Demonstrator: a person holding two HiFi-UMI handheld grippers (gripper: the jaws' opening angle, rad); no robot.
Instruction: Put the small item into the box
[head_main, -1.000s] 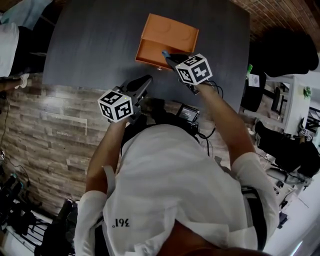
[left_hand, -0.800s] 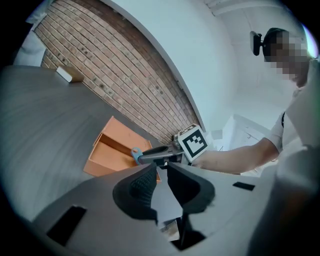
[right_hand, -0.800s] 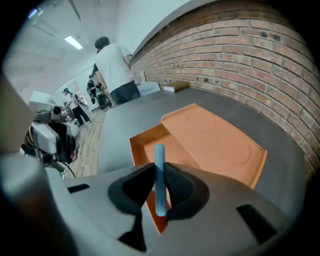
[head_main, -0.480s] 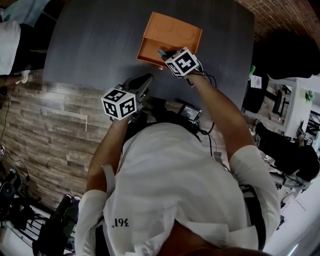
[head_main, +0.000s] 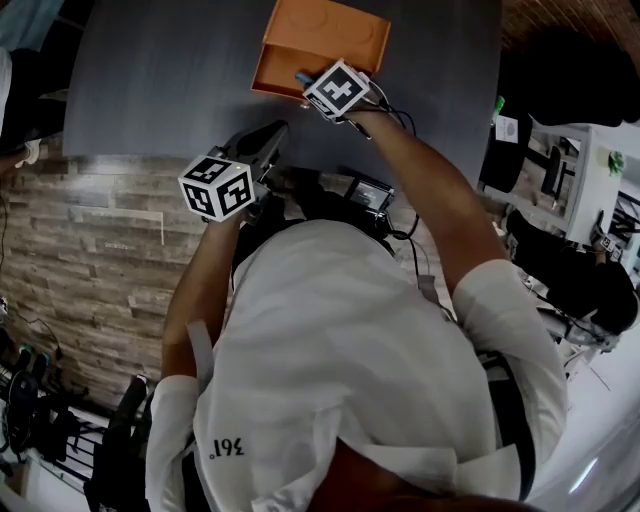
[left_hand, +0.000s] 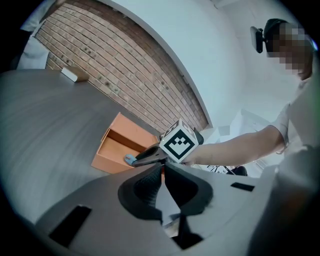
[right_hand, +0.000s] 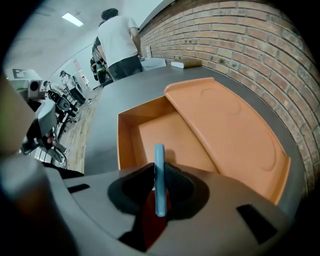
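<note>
A person in a white shirt (head_main: 350, 340) leans over a dark grey wood-grain table (head_main: 170, 80), a two-jaw gripper in each hand, at work on an open orange rectangular box (head_main: 268, 82) that sits toward the table's far edge. The right gripper (right_hand: 159, 172), stretched out to the box, has its jaws drawn in most of the way and clamped on a small, thin light-blue flat item (right_hand: 159, 165). The item stands on edge between the pads, its free end poking out past the fingertips. In the head view the blue tip (head_main: 300, 77) sits at the near wall of the box, toward that wall's right end. The right gripper view shows the tip reaching over that wall (right_hand: 125, 145) toward the bare orange floor inside. Whether the item touches the box cannot be told. The box's flat orange lid (right_hand: 225, 130), marked with faint round impressions, lies folded open on the far side of the compartment. The left gripper (left_hand: 161, 175) is held back at the table's near edge, left of the right arm and well apart from the box. Its jaws are pressed together with nothing between them, and its marker cube (head_main: 217, 187) faces up toward the head camera. A red-brick wall (right_hand: 240, 35) runs along the far side of the table, and a second person in a white top (right_hand: 117, 42) stands beyond the table's end.
</note>
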